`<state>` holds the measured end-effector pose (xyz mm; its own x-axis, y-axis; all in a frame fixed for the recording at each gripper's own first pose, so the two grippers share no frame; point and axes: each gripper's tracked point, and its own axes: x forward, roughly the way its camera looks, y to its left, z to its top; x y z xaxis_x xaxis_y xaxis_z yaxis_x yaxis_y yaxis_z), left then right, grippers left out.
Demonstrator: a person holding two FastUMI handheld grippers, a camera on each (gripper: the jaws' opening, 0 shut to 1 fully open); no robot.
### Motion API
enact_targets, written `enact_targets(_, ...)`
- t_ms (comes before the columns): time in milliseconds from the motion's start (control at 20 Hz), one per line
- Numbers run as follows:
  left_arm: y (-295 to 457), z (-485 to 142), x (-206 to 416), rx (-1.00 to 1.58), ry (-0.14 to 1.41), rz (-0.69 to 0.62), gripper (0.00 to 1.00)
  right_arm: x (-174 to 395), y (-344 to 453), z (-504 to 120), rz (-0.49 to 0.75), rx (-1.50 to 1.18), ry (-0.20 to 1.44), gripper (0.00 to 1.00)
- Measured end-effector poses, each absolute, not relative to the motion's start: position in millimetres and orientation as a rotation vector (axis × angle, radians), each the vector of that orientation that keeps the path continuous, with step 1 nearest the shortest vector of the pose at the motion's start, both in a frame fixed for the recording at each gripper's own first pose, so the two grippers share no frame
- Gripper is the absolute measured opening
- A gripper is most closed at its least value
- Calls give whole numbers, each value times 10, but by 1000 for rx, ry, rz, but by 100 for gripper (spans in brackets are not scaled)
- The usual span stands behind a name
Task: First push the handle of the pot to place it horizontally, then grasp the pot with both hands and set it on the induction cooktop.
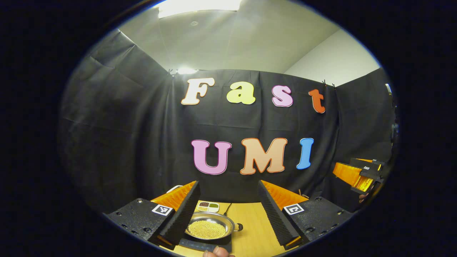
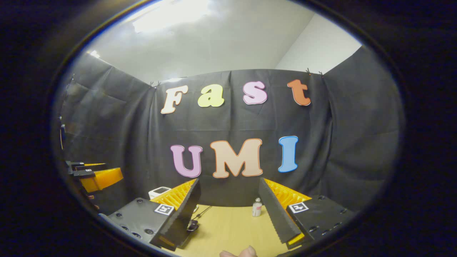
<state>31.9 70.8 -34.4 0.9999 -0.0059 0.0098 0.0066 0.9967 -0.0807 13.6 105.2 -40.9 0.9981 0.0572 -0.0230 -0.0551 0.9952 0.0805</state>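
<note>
The left tool's [image 1: 228, 210] near finger hides the pot's [image 1: 211, 225] left rim. The pot sits on the dark cooktop [image 1: 207, 245], just beyond and between the spread, empty fingers; yellow grains fill it, and its short handle [image 1: 238, 227] points right. Behind it, a small divided dish [image 1: 208, 206] holds dark and green bits. The right tool [image 2: 230, 210] gapes empty over the wooden worktop [image 2: 228, 228], a small can [image 2: 256, 208] standing far off.
</note>
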Motion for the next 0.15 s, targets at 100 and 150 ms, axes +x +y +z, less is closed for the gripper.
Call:
enact_targets(100, 678, -299, 291, -53, -13, -5, 93, 133, 1042, -344, 65, 94, 11, 94)
enact_targets(150, 664, -277, 291, -52, -12, 2, 94, 142, 1025, -346, 68, 93, 15, 94)
